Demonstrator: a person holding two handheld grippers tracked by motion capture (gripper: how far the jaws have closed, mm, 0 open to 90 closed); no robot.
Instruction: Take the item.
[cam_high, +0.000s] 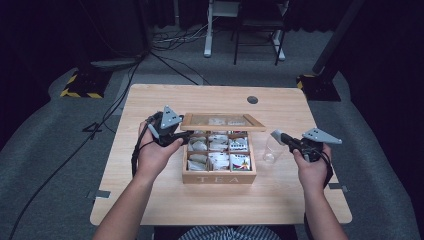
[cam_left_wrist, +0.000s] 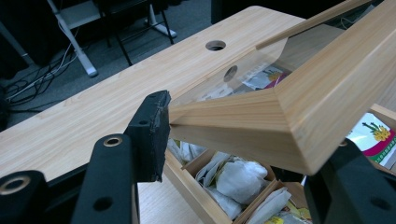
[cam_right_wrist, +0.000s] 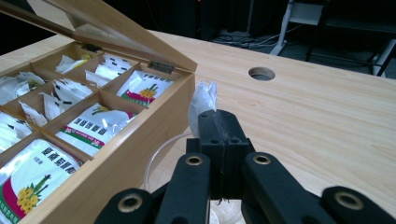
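On the tabletop (cam_high: 150, 200) we see the wooden tea box (cam_high: 219, 175) in the middle, its glass lid (cam_left_wrist: 299, 107) propped up. Our left gripper (cam_high: 181, 139) clamps the lid's front corner. A clear cup (cam_high: 270, 150) stands just right of the box. Over it our right gripper (cam_right_wrist: 219, 126), jaws pressed together, pinches a white tea bag (cam_right_wrist: 202, 100).

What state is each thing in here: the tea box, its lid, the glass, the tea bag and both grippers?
Tea box: open, compartments filled with tea bags and sachets.
Lid: raised, tilted, held at one corner.
Left gripper: shut on the lid's corner.
Right gripper: shut on a white tea bag.
Glass: upright on the table beside the box, under the right gripper; contents cannot be told.
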